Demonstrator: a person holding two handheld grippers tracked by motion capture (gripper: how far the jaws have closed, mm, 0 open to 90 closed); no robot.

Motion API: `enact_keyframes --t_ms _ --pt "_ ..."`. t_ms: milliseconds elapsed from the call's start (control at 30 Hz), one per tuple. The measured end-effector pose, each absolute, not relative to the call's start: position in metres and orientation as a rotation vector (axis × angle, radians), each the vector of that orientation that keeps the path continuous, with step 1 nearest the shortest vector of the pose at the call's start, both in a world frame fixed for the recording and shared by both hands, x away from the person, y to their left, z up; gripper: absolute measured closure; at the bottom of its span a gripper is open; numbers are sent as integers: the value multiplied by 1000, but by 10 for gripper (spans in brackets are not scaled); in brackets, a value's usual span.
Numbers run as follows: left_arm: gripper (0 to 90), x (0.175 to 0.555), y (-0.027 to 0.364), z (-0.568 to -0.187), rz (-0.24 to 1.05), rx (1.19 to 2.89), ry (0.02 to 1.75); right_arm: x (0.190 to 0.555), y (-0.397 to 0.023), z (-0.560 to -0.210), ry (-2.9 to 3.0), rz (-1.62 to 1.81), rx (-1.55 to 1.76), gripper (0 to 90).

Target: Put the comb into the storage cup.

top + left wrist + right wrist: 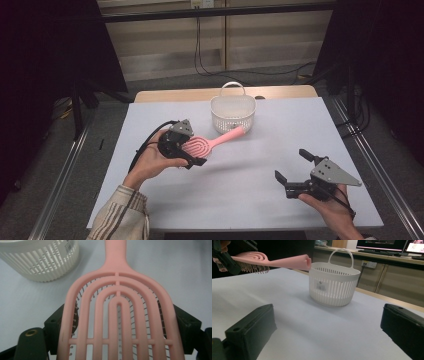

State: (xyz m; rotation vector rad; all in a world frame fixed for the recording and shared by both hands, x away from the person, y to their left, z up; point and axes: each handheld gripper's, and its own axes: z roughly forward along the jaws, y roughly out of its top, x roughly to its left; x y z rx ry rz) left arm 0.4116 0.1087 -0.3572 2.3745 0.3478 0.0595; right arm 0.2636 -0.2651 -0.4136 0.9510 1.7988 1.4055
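Scene: a person at a table covered in a pale sheet (240,190) is working with a hand-held gripper in each hand.
Step in hand: the left gripper (192,150) is carrying a pink hairbrush (200,146) above the table, apparently on its way to the white basket (233,116).
Left tongs: its jaws are clamping the brush head by its two long edges, as the left gripper view is showing, with the bristles facing down.
Brush: it is hanging clear of the sheet, lying roughly level, its handle (292,262) pointing at the basket, with the tip reaching just to the near rim.
Right tongs: the right gripper (292,170) is hovering near the table's right front, its jaws standing wide apart with nothing between them.
Basket: it is standing upright at the far middle of the table, handle raised, seemingly empty.
Next move: the brush is probably needing to travel farther over the rim and tip handle-first into the basket before the jaws let go.
Risk: the handle may be catching on the rim and nudging the light basket.
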Motion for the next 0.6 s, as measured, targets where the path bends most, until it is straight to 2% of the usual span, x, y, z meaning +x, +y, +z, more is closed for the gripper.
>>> enact_keyframes --t_ms 600 --pt "198 404 87 -356 24 2384 297 271 -237 -399 1916 1305 724 0"
